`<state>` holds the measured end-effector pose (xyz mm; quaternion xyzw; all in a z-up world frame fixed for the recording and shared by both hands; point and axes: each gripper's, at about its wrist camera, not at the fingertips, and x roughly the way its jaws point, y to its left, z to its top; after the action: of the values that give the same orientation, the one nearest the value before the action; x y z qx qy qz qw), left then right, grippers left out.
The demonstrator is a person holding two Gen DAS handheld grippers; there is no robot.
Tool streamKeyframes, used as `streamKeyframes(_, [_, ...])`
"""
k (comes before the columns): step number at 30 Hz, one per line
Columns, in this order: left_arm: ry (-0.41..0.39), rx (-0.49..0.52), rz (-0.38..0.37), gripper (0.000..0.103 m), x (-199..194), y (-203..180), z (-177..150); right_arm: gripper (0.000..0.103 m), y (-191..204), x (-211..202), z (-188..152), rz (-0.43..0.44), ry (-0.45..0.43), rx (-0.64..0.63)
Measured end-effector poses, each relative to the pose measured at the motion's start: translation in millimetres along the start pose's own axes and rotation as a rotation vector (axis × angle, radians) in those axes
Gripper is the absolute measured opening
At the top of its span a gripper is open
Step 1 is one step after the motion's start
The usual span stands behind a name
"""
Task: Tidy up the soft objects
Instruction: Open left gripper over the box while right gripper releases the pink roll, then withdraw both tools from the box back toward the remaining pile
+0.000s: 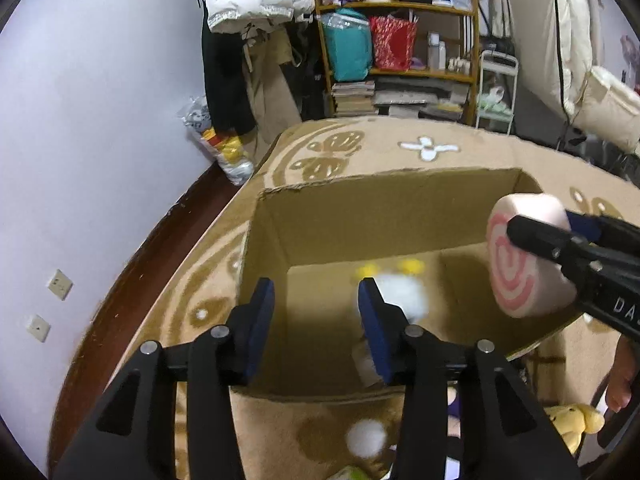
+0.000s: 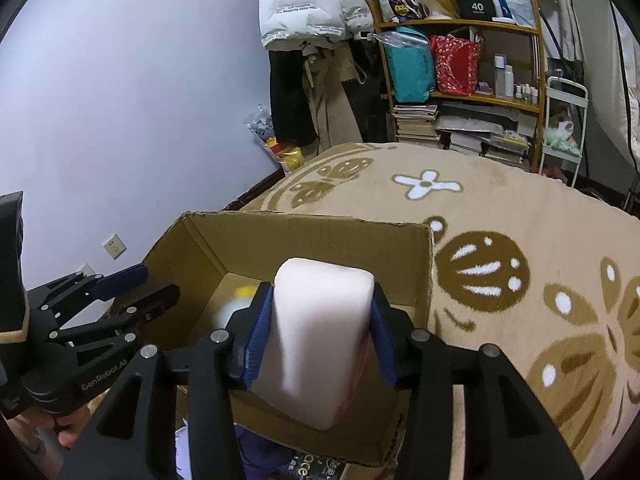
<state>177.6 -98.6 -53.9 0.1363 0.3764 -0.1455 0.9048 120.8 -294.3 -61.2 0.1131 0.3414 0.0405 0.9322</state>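
An open cardboard box [image 1: 360,220] stands on the patterned rug. My left gripper [image 1: 316,292] hangs over its near edge, open, with nothing between its blue pads. Just past its right finger a white plush with yellow bits [image 1: 404,296] shows blurred inside the box. My right gripper [image 2: 322,292] is shut on a pink cushion [image 2: 320,320], one blue pad pressed to each side. It holds the cushion above the box [image 2: 300,236]. From the left wrist view the cushion's red-and-white swirl face [image 1: 516,280] shows at the box's right wall. The left gripper [image 2: 158,282] reaches in from the left.
The beige rug [image 2: 500,208] spreads right of and behind the box. A yellow plush [image 1: 572,420] and a white fluffy ball [image 1: 366,438] lie in front of the box. A crowded shelf [image 1: 400,40], hanging coats and a white trolley [image 1: 496,92] line the back wall.
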Motion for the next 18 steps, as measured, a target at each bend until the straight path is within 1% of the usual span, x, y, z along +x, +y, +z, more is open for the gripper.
streamKeyframes(1, [-0.001, -0.006, -0.010, 0.043, -3, 1, 1, 0.051, 0, -1, 0, -0.008, -0.001, 0.005])
streamKeyframes(2, [-0.007, -0.016, -0.017, 0.046, -7, 4, 2, 0.052, 0, -1, 0, -0.011, 0.000, 0.008])
streamKeyframes(4, [-0.026, -0.021, 0.001, 0.054, -15, 6, 2, 0.054, 0, -3, 0, -0.010, -0.002, 0.008])
streamKeyframes(6, [-0.032, -0.019, 0.019, 0.056, -19, 8, 1, 0.063, 1, -4, 1, -0.015, -0.008, 0.013])
streamKeyframes(7, [-0.027, -0.019, 0.018, 0.056, -21, 9, 0, 0.070, 1, -6, 1, -0.017, -0.015, 0.019])
streamKeyframes(9, [-0.016, -0.032, 0.006, 0.056, -25, 12, -2, 0.072, 2, -11, 3, -0.018, -0.028, 0.025])
streamKeyframes(10, [-0.013, -0.040, 0.001, 0.058, -29, 14, -4, 0.075, 2, -14, 4, -0.021, -0.032, 0.026])
streamKeyframes(11, [-0.014, -0.043, -0.001, 0.065, -32, 16, -5, 0.085, 3, -17, 5, -0.025, -0.033, 0.027])
streamKeyframes(12, [-0.018, -0.044, -0.001, 0.069, -35, 17, -5, 0.091, 3, -21, 5, -0.026, -0.035, 0.031])
streamKeyframes(13, [-0.030, -0.042, 0.005, 0.075, -41, 17, -7, 0.098, 4, -24, 6, -0.025, -0.037, 0.034])
streamKeyframes(14, [-0.038, -0.039, 0.008, 0.080, -46, 18, -8, 0.100, 5, -29, 7, -0.023, -0.045, 0.040])
streamKeyframes(18, [-0.058, -0.030, 0.026, 0.090, -62, 19, -10, 0.101, 11, -46, 10, -0.022, -0.048, 0.031])
